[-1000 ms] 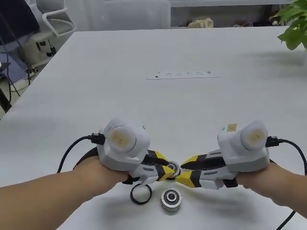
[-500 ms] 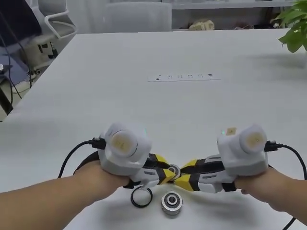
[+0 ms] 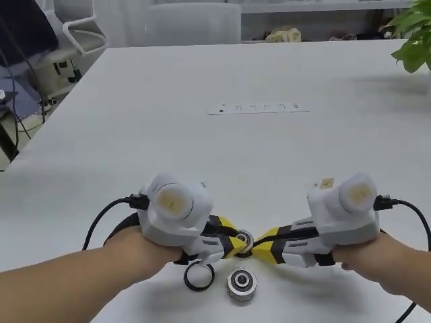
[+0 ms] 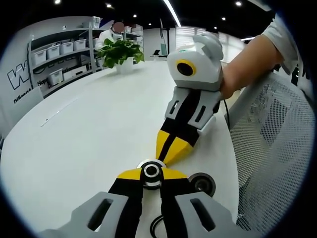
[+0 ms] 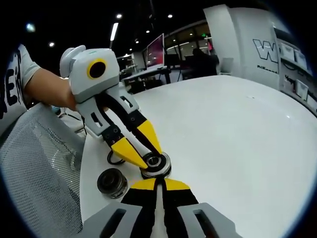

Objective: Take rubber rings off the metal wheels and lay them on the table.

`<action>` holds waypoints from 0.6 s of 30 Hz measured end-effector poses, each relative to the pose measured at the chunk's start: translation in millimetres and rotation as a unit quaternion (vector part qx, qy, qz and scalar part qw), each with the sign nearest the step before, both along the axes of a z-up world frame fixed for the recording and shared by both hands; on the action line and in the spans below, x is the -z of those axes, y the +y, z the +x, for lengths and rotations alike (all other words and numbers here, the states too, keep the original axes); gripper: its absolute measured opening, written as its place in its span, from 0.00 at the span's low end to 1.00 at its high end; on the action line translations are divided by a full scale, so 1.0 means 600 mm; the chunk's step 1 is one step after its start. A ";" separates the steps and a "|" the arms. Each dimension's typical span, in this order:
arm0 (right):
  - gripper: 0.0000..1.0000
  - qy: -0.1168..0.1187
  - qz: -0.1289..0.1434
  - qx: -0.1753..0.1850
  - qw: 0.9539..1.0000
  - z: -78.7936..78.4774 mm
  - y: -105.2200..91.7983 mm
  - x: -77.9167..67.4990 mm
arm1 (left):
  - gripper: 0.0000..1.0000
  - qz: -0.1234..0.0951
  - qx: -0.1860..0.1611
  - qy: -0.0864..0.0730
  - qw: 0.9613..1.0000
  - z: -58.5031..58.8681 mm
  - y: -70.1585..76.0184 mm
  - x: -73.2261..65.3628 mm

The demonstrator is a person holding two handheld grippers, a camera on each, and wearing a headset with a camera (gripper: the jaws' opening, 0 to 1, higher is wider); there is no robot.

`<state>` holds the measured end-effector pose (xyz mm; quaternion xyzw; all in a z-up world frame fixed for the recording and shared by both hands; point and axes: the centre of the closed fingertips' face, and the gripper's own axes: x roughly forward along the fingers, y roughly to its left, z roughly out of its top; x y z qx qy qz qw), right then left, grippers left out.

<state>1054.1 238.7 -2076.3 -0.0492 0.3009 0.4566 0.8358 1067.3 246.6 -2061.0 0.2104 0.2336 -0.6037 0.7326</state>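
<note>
A small metal wheel [image 3: 243,238] with a black rubber rim is held just above the white table [image 3: 202,134], and my left gripper [image 3: 237,243] is shut on it. In the left gripper view the wheel [image 4: 151,170] sits between my yellow tips. My right gripper [image 3: 254,247] comes in from the right, its jaws shut and pinched at the wheel's rubber edge [image 5: 157,168]. A loose black rubber ring [image 3: 199,276] lies flat on the table below my left gripper. Beside the ring lies a second metal wheel [image 3: 241,284].
A white power strip [image 3: 257,107] lies mid-table. A green plant [image 3: 411,33] stands at the far right corner and an office chair [image 3: 81,27] at the far left. A mesh chair [image 4: 277,148] is close behind the near edge. Cables trail from both grippers.
My right gripper has closed in on the held wheel and its jaws have come together at the rim. The left gripper, loose ring and second wheel have stayed put; the head camera shifted slightly.
</note>
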 end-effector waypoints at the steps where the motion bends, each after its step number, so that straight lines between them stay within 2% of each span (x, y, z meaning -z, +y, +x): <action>1: 0.01 0.007 0.001 0.002 1.000 0.000 0.001 0.002 | 0.07 0.000 0.000 -0.001 1.000 0.000 0.000 0.000; 4: 0.00 0.009 0.000 0.004 1.000 0.000 0.001 0.002 | 0.07 0.001 0.001 -0.002 1.000 0.000 0.000 0.000; 9: 0.00 0.038 0.020 0.022 0.999 0.001 -0.005 -0.002 | 0.07 0.001 0.001 -0.004 1.000 -0.001 0.000 -0.001; 18: 0.00 0.059 0.040 0.036 0.997 0.000 -0.007 -0.008 | 0.07 0.002 0.000 -0.004 1.000 -0.001 0.000 0.000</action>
